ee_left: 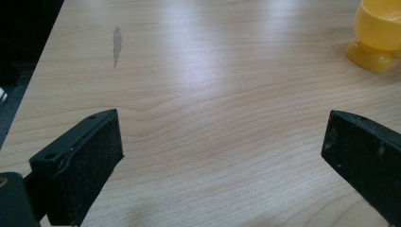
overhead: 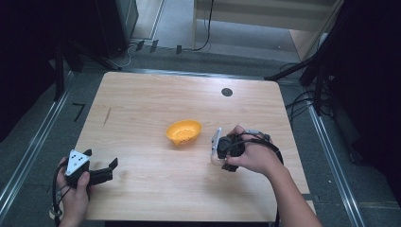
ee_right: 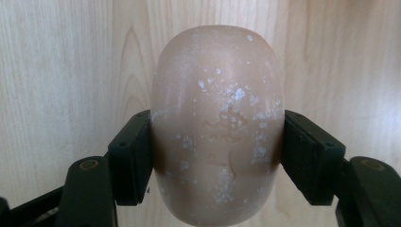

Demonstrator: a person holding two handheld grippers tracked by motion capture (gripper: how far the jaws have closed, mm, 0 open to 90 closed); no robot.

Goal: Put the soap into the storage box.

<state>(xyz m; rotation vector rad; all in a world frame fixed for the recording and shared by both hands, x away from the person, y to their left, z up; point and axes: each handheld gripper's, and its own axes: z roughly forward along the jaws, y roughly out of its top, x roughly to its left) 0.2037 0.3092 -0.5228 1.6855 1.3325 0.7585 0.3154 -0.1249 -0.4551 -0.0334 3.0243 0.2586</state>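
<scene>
Between right gripper's two black pads: tan egg-shaped object [ee_right: 217, 127], smooth, flecked white, squeezed on both sides, its rounded end jutting past pad tips. Right gripper [overhead: 218, 158] clamped on it, held just right of orange bowl [overhead: 184, 131], object's pale end showing below the hand. Left gripper [overhead: 109, 169] at table's near left corner, jaws spread wide, nothing between them. Light wood table [overhead: 156, 94], small black disc [overhead: 227, 92] near far edge. Grey floor, cables, dark surroundings.
</scene>
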